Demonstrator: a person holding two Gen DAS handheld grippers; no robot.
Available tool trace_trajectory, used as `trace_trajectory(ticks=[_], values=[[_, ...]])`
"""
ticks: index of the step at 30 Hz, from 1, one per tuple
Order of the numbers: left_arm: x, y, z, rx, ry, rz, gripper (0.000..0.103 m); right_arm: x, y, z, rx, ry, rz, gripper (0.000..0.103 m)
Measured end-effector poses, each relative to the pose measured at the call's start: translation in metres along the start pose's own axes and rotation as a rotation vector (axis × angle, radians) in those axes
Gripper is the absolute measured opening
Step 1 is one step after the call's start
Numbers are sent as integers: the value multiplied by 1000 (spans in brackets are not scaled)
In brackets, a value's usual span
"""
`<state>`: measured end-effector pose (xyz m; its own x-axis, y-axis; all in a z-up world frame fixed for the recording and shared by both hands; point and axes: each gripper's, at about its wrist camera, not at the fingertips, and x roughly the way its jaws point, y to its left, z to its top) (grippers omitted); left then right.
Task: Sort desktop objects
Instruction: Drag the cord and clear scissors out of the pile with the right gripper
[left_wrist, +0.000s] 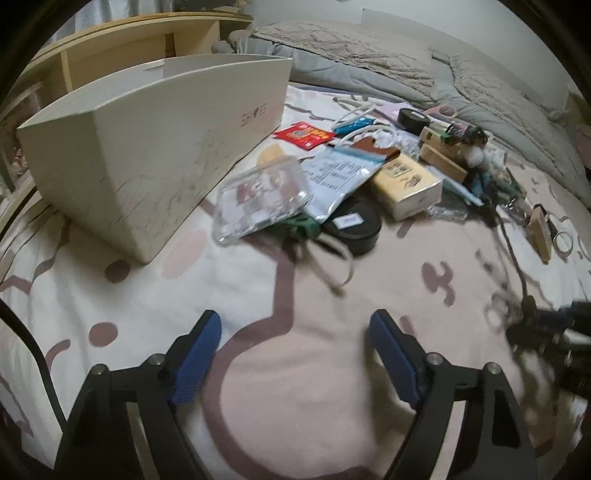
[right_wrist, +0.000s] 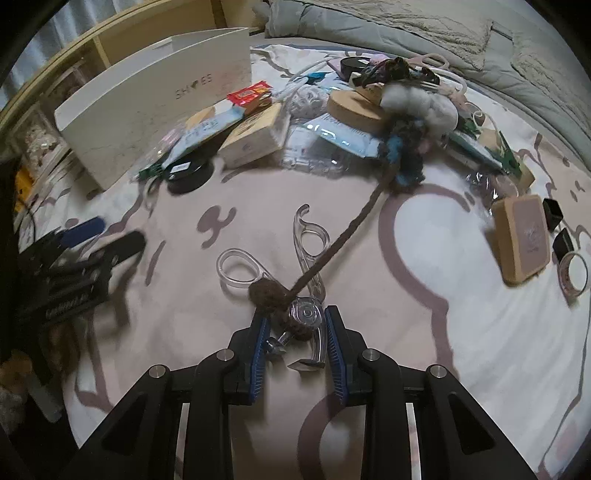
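While the right gripper (right_wrist: 295, 341) clamps clear-handled scissors (right_wrist: 291, 266) and the left gripper (left_wrist: 295, 354) gapes empty, clutter (right_wrist: 332, 110) at twelve o'clock remains unsorted beside the shoebox (right_wrist: 147, 99)

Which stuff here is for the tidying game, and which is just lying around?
For the job: clear scissors in the right gripper, brown cord, white shoe box, yellow box, black round tin, open left gripper.

Just lying about: grey quilt, wooden shelf.

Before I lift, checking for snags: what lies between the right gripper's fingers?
In the right wrist view, the right gripper holds clear-handled scissors, with a brown woolly cord draped across them.
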<state>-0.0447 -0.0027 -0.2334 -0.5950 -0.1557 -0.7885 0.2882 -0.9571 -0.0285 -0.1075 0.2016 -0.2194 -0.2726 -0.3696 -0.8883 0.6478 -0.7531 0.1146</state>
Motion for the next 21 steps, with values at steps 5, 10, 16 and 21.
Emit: trace_trajectory(ticks=[5,10,16,21], values=[[2,-4,8,-16,0,-18,82,-4,0,-11,0,-13,43,30],[3,-16,14,3,-11,-21,81,-6,3,-17,-7,-35,54,30],[11,-24,19,8,-4,-10,82,-5,3,-20,-5,-57,77,30],[19,-24,22,-12,9,4,72,-7,4,-27,-5,-63,91,30]])
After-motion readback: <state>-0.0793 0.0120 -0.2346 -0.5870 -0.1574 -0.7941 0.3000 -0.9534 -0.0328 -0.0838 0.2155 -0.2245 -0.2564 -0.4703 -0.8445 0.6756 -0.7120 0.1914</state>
